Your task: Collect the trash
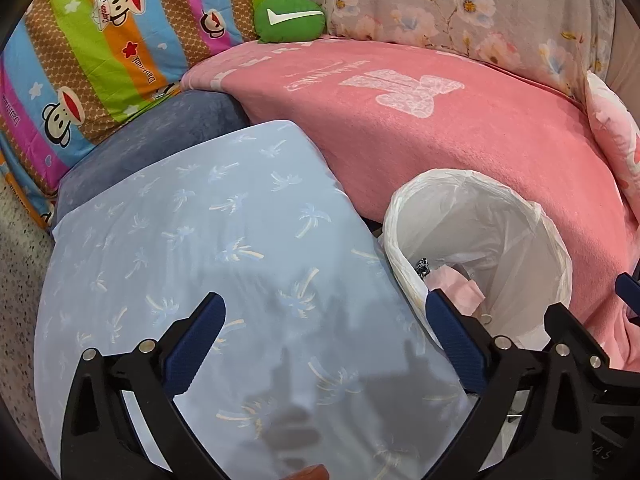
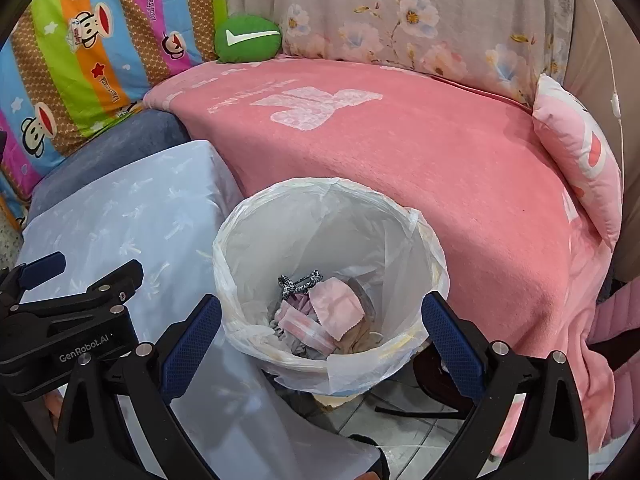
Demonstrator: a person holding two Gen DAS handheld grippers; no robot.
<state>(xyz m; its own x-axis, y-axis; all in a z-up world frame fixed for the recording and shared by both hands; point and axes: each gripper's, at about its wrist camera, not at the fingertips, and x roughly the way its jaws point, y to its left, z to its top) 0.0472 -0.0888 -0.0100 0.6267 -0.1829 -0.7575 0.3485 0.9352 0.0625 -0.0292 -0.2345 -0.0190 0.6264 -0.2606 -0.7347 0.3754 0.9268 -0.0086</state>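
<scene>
Since the trash bin (image 2: 332,280) already holds a small heap at its bottom, namely pink cloth scraps (image 2: 340,304), a leopard-patterned clip (image 2: 300,282) and some greyish wads, much of the collecting looks done; the bin, lined with a white plastic bag (image 2: 400,232), stands on the tiled floor (image 2: 400,436) just beside the pale blue palm-print cover (image 1: 208,248) and against the pink blanket (image 2: 420,152); no loose litter shows on either cloth, so what remains, if anything, lies outside these views. The right gripper (image 2: 320,320) hangs over the bin's mouth with its jaws spread wide and nothing between them; the left gripper (image 1: 326,320) hovers above the blue cover, likewise spread and empty, its right finger near the bin's rim. Farther out, the blanket drapes a sofa seat; behind it hang a floral sheet (image 2: 420,20) and a striped monkey-print quilt (image 1: 100,48), with a green check-mark cushion (image 1: 290,20) between them and a pink pillow (image 2: 580,152) at the far right.
</scene>
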